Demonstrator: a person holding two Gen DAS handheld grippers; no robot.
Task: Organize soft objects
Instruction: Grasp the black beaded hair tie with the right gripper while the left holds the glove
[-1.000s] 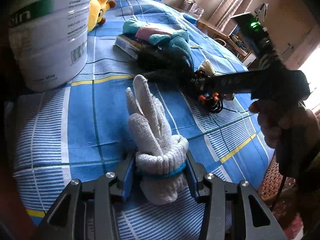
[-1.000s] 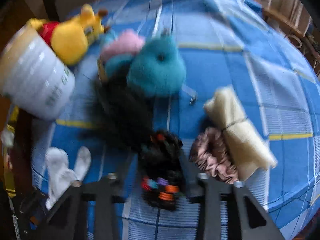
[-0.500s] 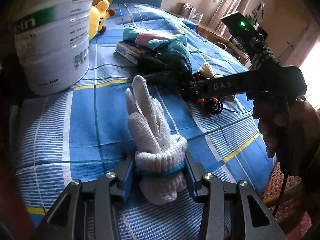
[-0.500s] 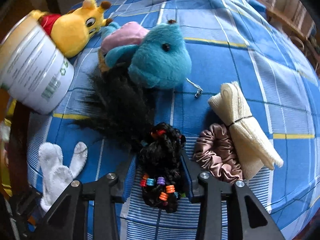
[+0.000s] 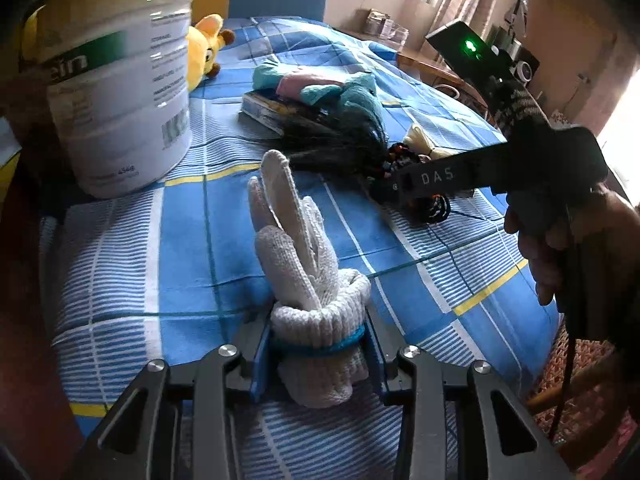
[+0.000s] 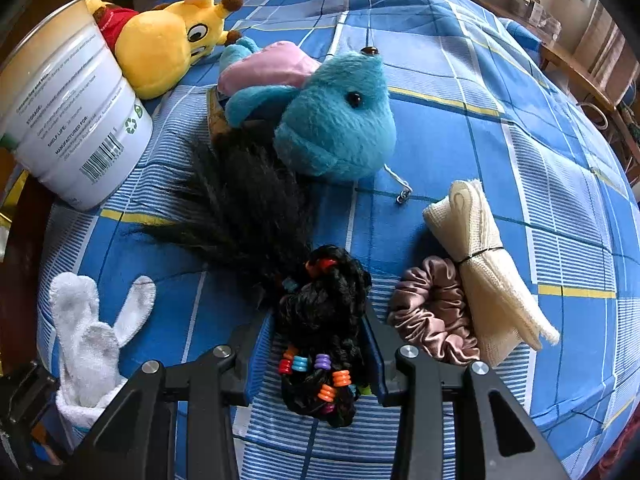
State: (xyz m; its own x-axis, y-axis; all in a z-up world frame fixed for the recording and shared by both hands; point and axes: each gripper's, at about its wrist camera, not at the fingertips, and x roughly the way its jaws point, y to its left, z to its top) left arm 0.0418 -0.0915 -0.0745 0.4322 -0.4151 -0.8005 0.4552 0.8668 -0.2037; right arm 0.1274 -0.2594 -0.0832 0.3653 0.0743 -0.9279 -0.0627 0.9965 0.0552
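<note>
Left tongs: clenched on the cuff of the white knit glove, having just been closing; the glove's fingers point up the bed toward the tin.
Right tongs: grasping the black braided hairpiece with coloured beads, which sits pinched between the blue pads.
Where: both bundles lie near the bed's near edge, the glove toward its left corner beside the white tin.
Around: a black feathery tuft touches the hairpiece; brown scrunchie and cream cloth roll lie just to its right; the teal plush and yellow plush lie farther up the bed.
Progress: early, I judge; two items are gripped but none is sorted yet, and the rest lie scattered.
Change: the left view has tipped slightly, showing more of the tin; the right view is sharp where it was blurred before.
</note>
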